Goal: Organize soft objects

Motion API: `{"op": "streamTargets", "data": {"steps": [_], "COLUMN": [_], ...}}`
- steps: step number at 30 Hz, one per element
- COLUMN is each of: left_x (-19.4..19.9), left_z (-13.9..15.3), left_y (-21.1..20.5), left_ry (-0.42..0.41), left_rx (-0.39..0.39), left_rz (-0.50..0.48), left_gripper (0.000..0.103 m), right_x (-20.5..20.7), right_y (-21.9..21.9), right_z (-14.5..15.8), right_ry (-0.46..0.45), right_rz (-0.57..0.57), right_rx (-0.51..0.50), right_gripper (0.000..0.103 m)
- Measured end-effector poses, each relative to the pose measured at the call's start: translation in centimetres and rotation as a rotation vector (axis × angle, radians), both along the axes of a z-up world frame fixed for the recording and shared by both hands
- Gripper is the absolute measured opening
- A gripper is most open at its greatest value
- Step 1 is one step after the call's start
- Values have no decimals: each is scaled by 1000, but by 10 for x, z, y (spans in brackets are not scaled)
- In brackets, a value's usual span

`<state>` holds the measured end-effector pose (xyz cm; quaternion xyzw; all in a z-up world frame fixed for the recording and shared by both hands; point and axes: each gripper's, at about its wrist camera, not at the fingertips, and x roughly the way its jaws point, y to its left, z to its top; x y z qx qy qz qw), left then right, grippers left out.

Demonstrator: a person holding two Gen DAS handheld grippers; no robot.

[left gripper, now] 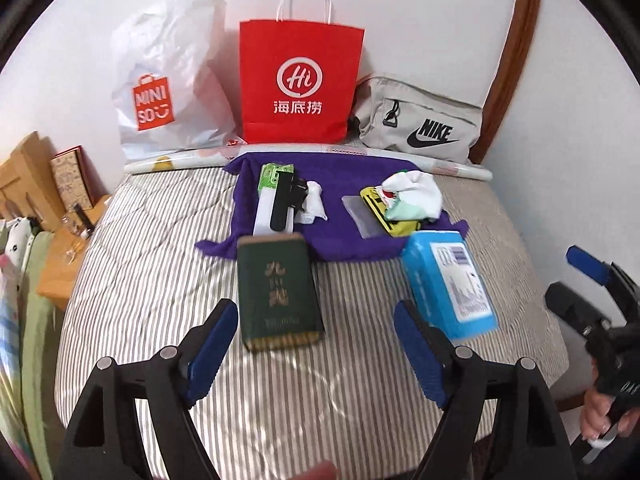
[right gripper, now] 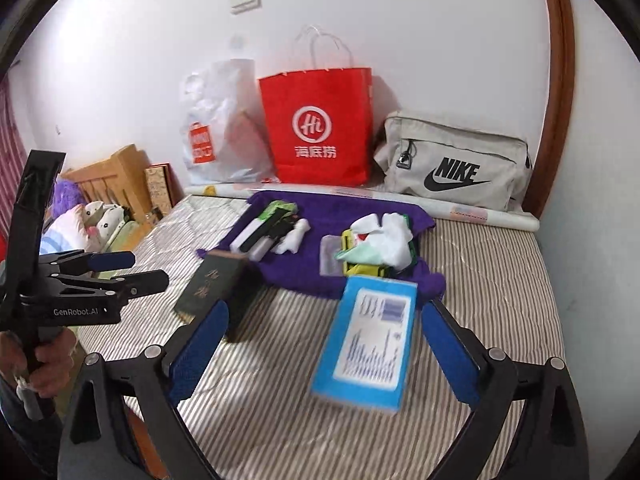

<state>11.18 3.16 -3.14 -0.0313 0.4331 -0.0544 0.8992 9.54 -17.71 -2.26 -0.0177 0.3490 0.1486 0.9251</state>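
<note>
Both hand-held grippers hover released over the striped bed, holding nothing: the left hand-held gripper spread before the dark green pack, the right hand-held gripper around the blue tissue pack without touching it. White cloths lie bunched on the purple towel near the red bag.

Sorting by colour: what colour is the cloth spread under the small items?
Purple cloth; clearest in the left wrist view.
</note>
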Motion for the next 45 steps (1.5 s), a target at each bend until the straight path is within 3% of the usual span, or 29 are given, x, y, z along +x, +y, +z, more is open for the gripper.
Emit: {"op": "streamTargets", "data": {"steps": [9, 17, 45], "left_x": [-71, -98, -107], "left_z": [21, 27, 28], "left_y": [-14, -30, -31], "left_ry": [-115, -163, -151], "left_rx": [50, 93, 71], "left_rz": [59, 67, 80], "left_gripper": [98, 99, 99], "right_x": [-57, -83, -96], "right_y": [-5, -12, -21], "right_z": [5, 4, 8], "right_ry": [-13, 6, 4], "right_rz": [-40, -53, -95], "right_rx": [45, 71, 73], "right_gripper": [99, 99, 99]}}
